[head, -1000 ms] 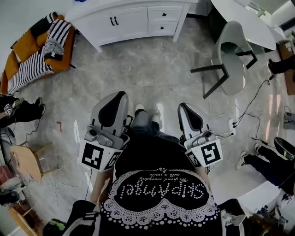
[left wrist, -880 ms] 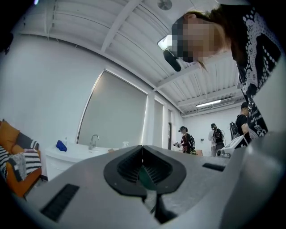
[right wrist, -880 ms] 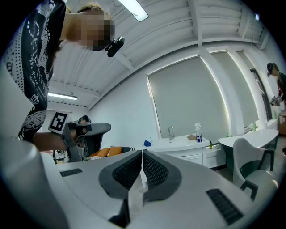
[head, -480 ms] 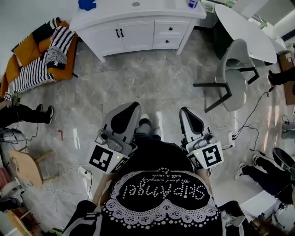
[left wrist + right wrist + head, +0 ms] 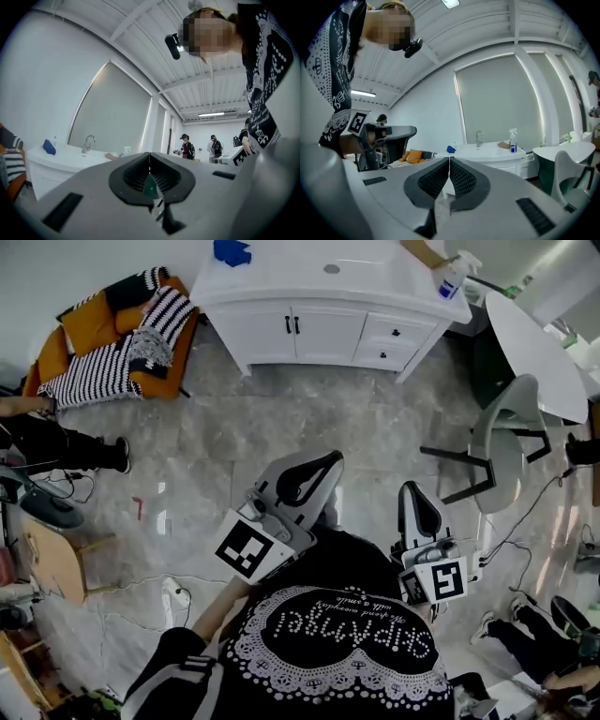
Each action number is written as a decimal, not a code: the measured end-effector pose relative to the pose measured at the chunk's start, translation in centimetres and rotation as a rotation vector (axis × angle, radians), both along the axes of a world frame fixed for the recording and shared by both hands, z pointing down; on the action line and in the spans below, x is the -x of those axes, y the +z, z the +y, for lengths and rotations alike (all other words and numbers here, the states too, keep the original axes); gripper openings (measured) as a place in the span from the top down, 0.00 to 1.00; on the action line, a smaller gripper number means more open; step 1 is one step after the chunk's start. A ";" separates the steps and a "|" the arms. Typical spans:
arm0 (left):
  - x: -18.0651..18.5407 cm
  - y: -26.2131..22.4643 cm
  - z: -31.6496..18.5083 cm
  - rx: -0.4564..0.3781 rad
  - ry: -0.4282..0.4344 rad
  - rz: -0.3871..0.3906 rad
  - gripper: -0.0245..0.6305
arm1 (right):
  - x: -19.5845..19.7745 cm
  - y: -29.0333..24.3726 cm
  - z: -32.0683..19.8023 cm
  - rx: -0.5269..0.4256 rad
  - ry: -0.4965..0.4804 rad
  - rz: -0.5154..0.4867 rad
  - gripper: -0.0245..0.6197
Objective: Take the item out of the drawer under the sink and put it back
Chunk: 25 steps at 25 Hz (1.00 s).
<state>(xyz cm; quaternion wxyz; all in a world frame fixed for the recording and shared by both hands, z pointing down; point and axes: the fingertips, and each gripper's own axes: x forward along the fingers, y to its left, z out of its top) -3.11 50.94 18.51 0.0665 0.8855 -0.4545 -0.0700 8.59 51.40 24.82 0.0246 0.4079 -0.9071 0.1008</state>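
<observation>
**Drawers shut, both grippers closed and empty**

The two small drawers (image 5: 394,334) sit at the right end of the white sink cabinet (image 5: 319,329), at 12 o'clock in the head view. Both are pushed in, so their contents are hidden. On the bench (image 5: 375,277) above them lie the sink (image 5: 331,268), a blue cloth (image 5: 231,251) toward 11 o'clock and a spray bottle (image 5: 450,277) toward 1 o'clock.

Well apart from the cabinet, over the marble floor (image 5: 309,418), the left gripper (image 5: 334,458) and right gripper (image 5: 410,487) are held in front of the person. Each has its jaws pressed together on nothing (each gripper's own view confirms it).

An orange sofa with striped covers (image 5: 112,343) lies at 10 o'clock, and a chair (image 5: 502,442) at 3 o'clock.
</observation>
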 end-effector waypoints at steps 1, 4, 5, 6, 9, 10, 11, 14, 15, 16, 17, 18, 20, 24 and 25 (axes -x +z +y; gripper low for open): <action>0.3 0.1 -0.2 0.011 -0.006 0.004 0.96 | 0.3 0.2 -0.3 0.008 -0.001 0.001 0.93; 2.0 1.7 -0.6 0.113 -0.079 0.011 0.96 | 1.2 0.7 -1.1 0.017 -0.005 0.008 0.93; 2.7 2.5 -0.8 0.153 -0.108 0.005 0.96 | 1.5 0.8 -1.4 0.016 -0.008 0.007 0.93; 3.3 3.1 -0.9 0.182 -0.132 -0.007 0.96 | 1.9 0.8 -1.7 0.017 -0.012 0.002 0.93; 4.9 3.5 -1.1 0.210 -0.180 -0.009 0.96 | 3.2 0.7 -2.6 0.018 -0.033 -0.002 0.93; 5.4 3.6 -1.1 0.217 -0.185 -0.010 0.96 | 3.6 0.7 -2.7 0.021 -0.042 -0.002 0.93; 5.9 3.8 -1.1 0.226 -0.189 -0.014 0.96 | 4.1 0.7 -2.8 0.023 -0.049 -0.003 0.93; 7.4 3.9 -1.4 0.230 -0.208 -0.019 0.96 | 4.9 0.9 -3.1 0.028 -0.039 -0.003 0.93; 7.7 3.8 -1.6 0.216 -0.215 -0.020 0.96 | 4.9 1.0 -3.3 0.028 -0.026 -0.003 0.93; 7.9 3.7 -1.8 0.200 -0.221 -0.024 0.96 | 4.7 1.0 -3.5 0.024 -0.015 -0.004 0.93; 8.0 3.7 -1.9 0.186 -0.223 -0.030 0.96 | 4.6 0.9 -3.6 0.017 -0.009 -0.008 0.93; 7.8 3.6 -2.1 0.175 -0.219 -0.038 0.96 | 4.4 0.7 -3.6 0.007 -0.009 -0.015 0.93; 7.0 3.7 -2.4 0.163 -0.197 -0.053 0.96 | 4.1 0.5 -3.4 -0.003 -0.019 -0.016 0.93; 5.0 4.4 -3.9 0.170 -0.162 -0.062 0.96 | 2.7 0.4 -4.5 -0.007 -0.001 -0.045 0.93; 4.8 4.5 -4.4 0.172 -0.160 -0.059 0.96 | 2.4 0.5 -5.1 -0.003 0.007 -0.054 0.93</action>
